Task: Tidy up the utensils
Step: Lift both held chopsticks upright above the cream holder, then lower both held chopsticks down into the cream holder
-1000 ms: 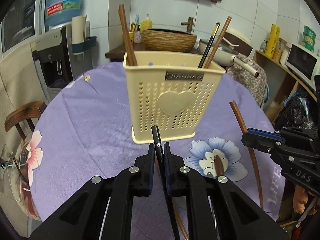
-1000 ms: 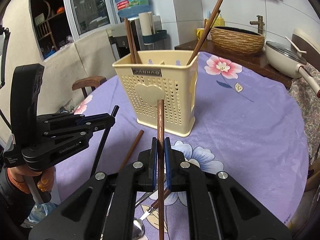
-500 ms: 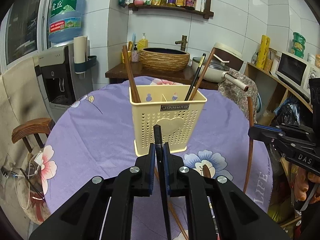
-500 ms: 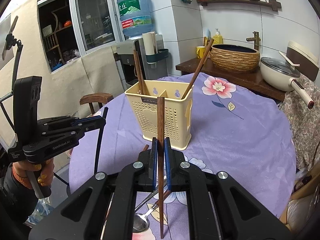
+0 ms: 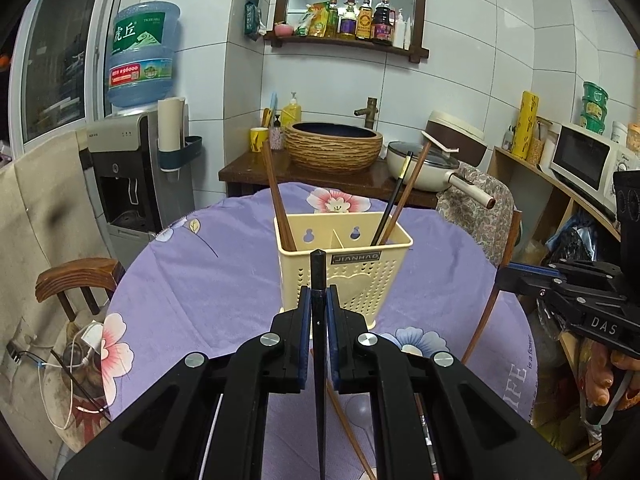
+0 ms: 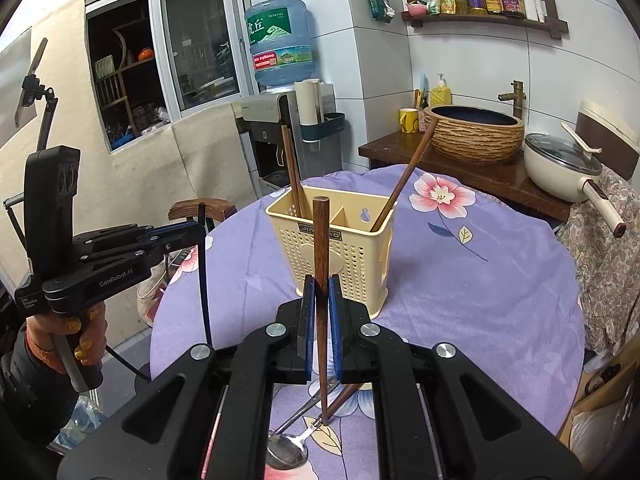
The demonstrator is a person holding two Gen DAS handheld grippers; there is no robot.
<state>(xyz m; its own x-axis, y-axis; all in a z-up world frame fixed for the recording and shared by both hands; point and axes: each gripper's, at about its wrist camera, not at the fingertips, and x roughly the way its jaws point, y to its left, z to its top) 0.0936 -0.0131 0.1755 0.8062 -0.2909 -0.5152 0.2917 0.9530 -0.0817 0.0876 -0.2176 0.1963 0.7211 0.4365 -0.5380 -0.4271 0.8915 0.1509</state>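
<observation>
Holder: I saw a cream plastic utensil holder [image 5: 347, 276] standing upright on the table, square, with perforated walls, a raised heart on the front and a divider making two compartments.
Contents: two brown wooden chopsticks [image 5: 278, 200] leaned in its left compartment; a black chopstick with a pale tip [image 5: 394, 198] and another brown one [image 5: 408, 192] leaned in the right.
Table: it was round, under a soft purple cloth [image 5: 192, 272] printed with flowers.
Left gripper: my left gripper [image 5: 319, 312] was clenched on a slim black chopstick [image 5: 319, 276], blue pads pressed to both of its sides, the stick upright with its squared end just above the fingertips.
Right gripper: my right gripper [image 6: 321, 300] was clamped the same way on a dark-grained brown wooden chopstick [image 6: 321, 240], held upright with its flat end up and its tapered tip pointing down toward the cloth.
Pose: both grippers hung above the near side of the table, clear of the holder, fingers aimed toward it; each showed from the side in the other's view, the left one [image 6: 176, 236] gripped by a hand with glittery gold nails [image 6: 80, 344].
Loose items: a shiny metal spoon [image 6: 286, 452] and one more brown chopstick [image 6: 342, 398] lay on the cloth under the right gripper.
</observation>
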